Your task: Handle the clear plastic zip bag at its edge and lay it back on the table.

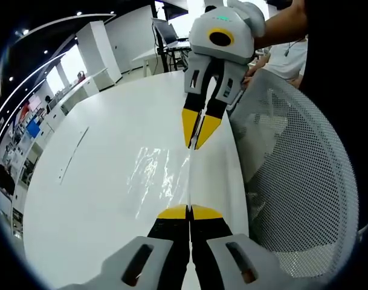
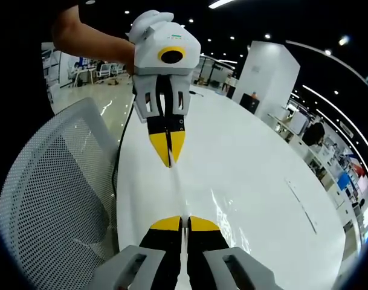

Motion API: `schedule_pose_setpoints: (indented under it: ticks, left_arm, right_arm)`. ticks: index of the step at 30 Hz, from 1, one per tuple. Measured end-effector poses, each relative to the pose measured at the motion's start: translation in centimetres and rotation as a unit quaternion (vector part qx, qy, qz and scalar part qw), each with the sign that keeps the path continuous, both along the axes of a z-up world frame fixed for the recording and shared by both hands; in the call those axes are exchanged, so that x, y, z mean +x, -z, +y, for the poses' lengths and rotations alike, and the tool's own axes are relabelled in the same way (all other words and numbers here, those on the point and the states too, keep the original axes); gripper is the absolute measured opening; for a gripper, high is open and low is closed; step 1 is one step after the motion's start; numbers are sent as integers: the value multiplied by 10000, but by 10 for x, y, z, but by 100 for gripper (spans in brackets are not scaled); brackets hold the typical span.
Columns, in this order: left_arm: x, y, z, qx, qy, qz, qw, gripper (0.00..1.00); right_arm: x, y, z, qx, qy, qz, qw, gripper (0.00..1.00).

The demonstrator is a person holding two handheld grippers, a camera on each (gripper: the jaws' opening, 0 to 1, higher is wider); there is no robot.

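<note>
The clear plastic zip bag (image 1: 156, 175) lies mostly flat and glossy on the white table (image 1: 99, 181), with one edge lifted into a taut ridge. My left gripper (image 1: 190, 212) is shut on the near end of that edge. Facing it, my right gripper (image 1: 196, 140) is shut on the far end, held by a person's hand. In the right gripper view the same edge (image 2: 176, 187) runs from my right gripper (image 2: 179, 223) up to the left gripper (image 2: 170, 158). The bag's sheet (image 2: 229, 214) spreads to the right over the table (image 2: 256, 157).
A white mesh office chair (image 1: 304, 181) stands right against the table's edge, also seen as the chair back (image 2: 57, 199). A thin seam line (image 1: 72, 154) crosses the tabletop. Desks, pillars and people are far behind in the office.
</note>
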State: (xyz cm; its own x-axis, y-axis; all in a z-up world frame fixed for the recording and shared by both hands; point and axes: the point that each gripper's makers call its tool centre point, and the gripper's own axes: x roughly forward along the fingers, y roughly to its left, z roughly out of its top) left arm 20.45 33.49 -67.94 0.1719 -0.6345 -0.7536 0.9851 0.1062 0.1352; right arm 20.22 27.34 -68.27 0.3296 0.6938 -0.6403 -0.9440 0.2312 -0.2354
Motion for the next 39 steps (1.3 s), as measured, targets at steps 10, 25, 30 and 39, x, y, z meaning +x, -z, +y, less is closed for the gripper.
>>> schedule_pose_setpoints:
  ticks: [10, 25, 30, 39]
  left_arm:
    - [-1, -1, 1, -5, -8, 12, 10000, 0]
    - [0, -3, 2, -35, 3, 24, 10000, 0]
    - [-1, -3, 2, -37, 7, 34, 10000, 0]
    - [2, -3, 5, -38, -12, 25, 10000, 0]
  right_arm:
    - [1, 1, -2, -17, 14, 6, 10000, 0]
    - [0, -1, -3, -17, 19, 3, 10000, 0]
    - [-1, -1, -3, -25, 25, 9, 10000, 0]
    - [1, -1, -5, -27, 42, 3, 10000, 0]
